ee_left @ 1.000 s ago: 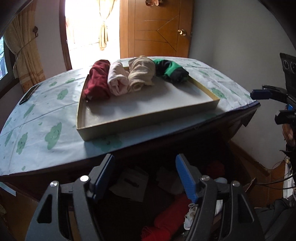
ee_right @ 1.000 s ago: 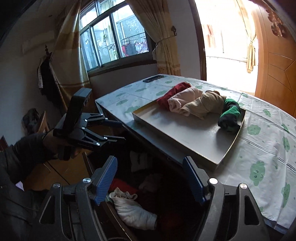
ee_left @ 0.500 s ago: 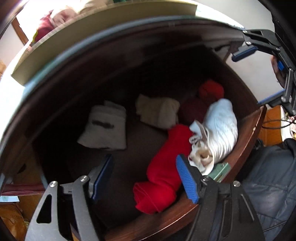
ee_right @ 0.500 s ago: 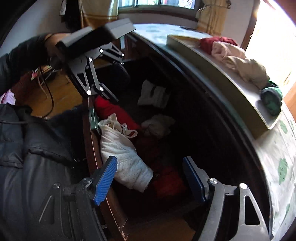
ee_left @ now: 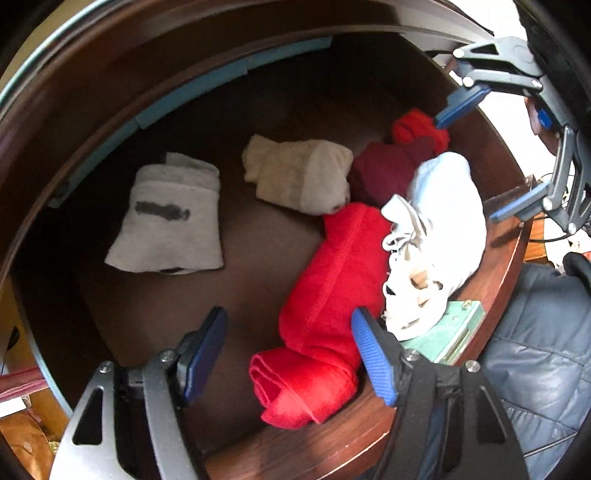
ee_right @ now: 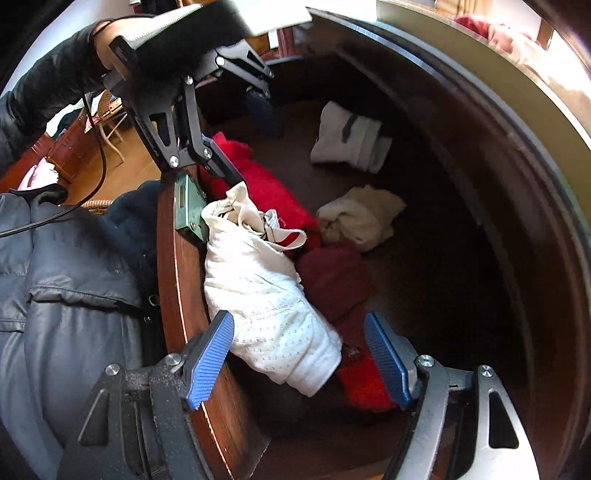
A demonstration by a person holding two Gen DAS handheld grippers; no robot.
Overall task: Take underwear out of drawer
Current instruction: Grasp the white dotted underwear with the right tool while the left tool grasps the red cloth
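Both grippers hang over the open drawer, jaws spread wide and gripping nothing. Seen from the left wrist, the left gripper frames the near end of a bright red roll of underwear, which lies along the drawer's front wall from 6 o'clock up toward the centre; its right finger stands just beside that roll, whether touching I cannot tell. At 3 o'clock from the red roll, leaning on the front wall, sits a white perforated bundle with loose straps, above a green metal lock plate. A cream roll lies at 12 o'clock near the centre, a dark maroon piece just to its right, a small red piece beyond that, and a folded grey-white garment with a dark mark sits well apart at 9 o'clock.

From the right wrist, the right gripper straddles the near end of the white bundle, fingers clear of the cloth on both sides. The maroon piece lies at 3 o'clock of the bundle, and the cream roll and grey-white garment farther in. At 11 o'clock the left gripper reaches down by the red roll. At 1 o'clock, rolled clothes rest on the counter above.
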